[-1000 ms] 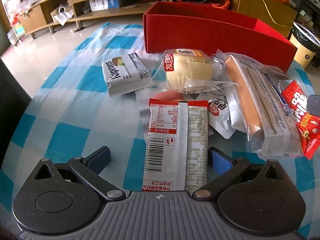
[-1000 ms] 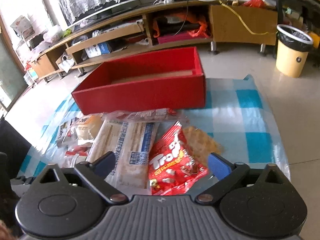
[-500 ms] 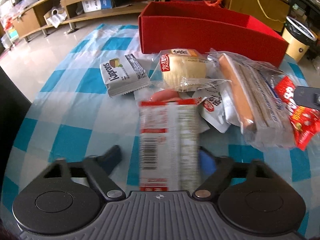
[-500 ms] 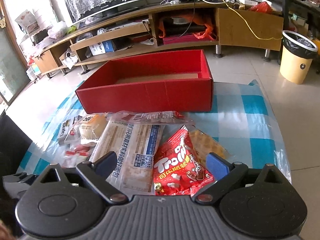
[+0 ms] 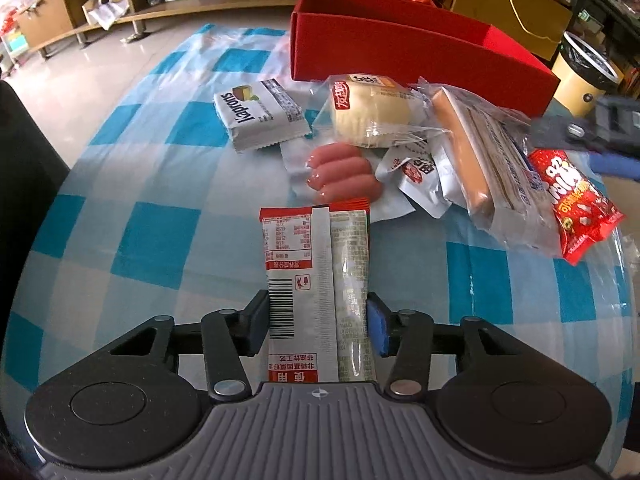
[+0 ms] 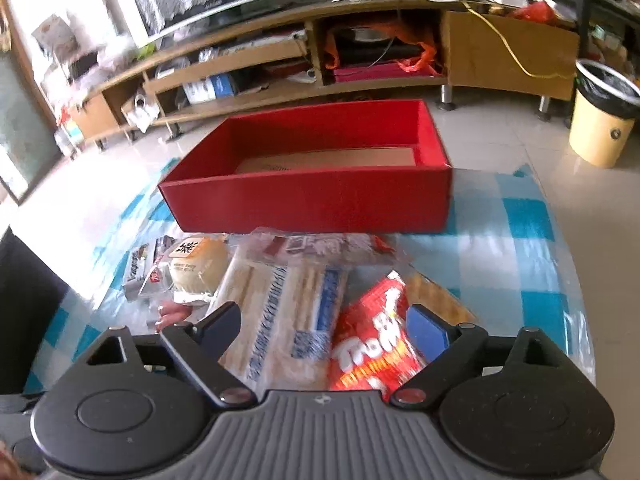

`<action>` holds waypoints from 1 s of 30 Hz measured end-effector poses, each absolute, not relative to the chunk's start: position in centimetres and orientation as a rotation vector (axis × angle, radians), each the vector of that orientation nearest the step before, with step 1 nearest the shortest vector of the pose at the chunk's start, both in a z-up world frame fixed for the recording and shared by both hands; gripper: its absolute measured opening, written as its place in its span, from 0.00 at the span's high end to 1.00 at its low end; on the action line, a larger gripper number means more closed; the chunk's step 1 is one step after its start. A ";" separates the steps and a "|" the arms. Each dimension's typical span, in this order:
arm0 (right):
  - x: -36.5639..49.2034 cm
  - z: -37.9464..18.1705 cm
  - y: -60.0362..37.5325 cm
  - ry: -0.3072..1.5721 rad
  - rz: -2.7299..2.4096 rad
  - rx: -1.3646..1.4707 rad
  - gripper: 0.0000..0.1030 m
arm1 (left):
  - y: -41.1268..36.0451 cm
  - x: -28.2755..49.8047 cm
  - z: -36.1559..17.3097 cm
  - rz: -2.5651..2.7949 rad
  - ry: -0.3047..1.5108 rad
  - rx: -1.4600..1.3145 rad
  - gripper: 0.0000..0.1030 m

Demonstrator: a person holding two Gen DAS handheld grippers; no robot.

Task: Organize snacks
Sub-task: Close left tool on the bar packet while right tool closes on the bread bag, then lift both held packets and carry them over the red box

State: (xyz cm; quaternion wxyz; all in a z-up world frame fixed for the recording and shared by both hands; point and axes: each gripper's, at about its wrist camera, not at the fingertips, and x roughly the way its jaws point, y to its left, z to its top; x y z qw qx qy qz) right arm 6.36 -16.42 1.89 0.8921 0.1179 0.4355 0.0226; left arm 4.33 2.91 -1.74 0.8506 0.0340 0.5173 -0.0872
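The left tool (image 5: pixel 318 330) has just snapped closed on the long white-and-red snack packet (image 5: pixel 316 288), pads pinching its sides; the packet's far end now clears the sausages (image 5: pixel 342 170) it overlapped a second ago. First pick made, by my reading. The right tool (image 6: pixel 320 326), jaws narrowing but gripping nothing, hangs over the crinkly red bag (image 6: pixel 370 344) and glossy cracker pack (image 6: pixel 286 320). Ahead waits the rigid red box (image 6: pixel 312 198), empty.

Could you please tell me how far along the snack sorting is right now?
Nothing is packed yet: the red box shows only its bare floor. The left gripper has closed on a barcoded snack packet. The bun, sausages and other packets remain on the table.
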 end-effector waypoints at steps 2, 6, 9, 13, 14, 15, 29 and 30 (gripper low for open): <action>7.7 1.4 -15.6 0.956 0.064 0.247 0.13 | 3.0 4.3 -1.7 -0.192 1.092 0.056 0.42; 9.3 0.1 -14.0 1.021 0.082 0.242 0.13 | 3.3 4.4 -1.8 -0.216 1.094 0.028 0.35; 10.1 -1.4 -14.1 1.061 0.077 0.302 0.12 | 3.4 4.4 -1.9 -0.225 1.092 0.019 0.29; 10.3 -2.4 -14.0 1.104 0.102 0.317 0.09 | 3.1 4.6 -2.1 -0.252 1.090 0.007 0.14; 10.2 -2.3 -13.7 1.102 0.099 0.295 0.09 | 2.9 4.5 -2.1 -0.247 1.087 0.016 0.13; 10.2 -2.1 -13.4 1.103 0.094 0.283 0.09 | 2.7 4.5 -2.1 -0.241 1.086 0.026 0.13; 8.1 -1.9 -13.4 1.075 0.149 0.251 0.28 | 3.1 5.4 -2.0 -0.156 1.050 0.084 0.38; 7.6 -1.8 -13.7 1.069 0.161 0.257 0.29 | 3.4 5.5 -1.9 -0.157 1.057 0.069 0.39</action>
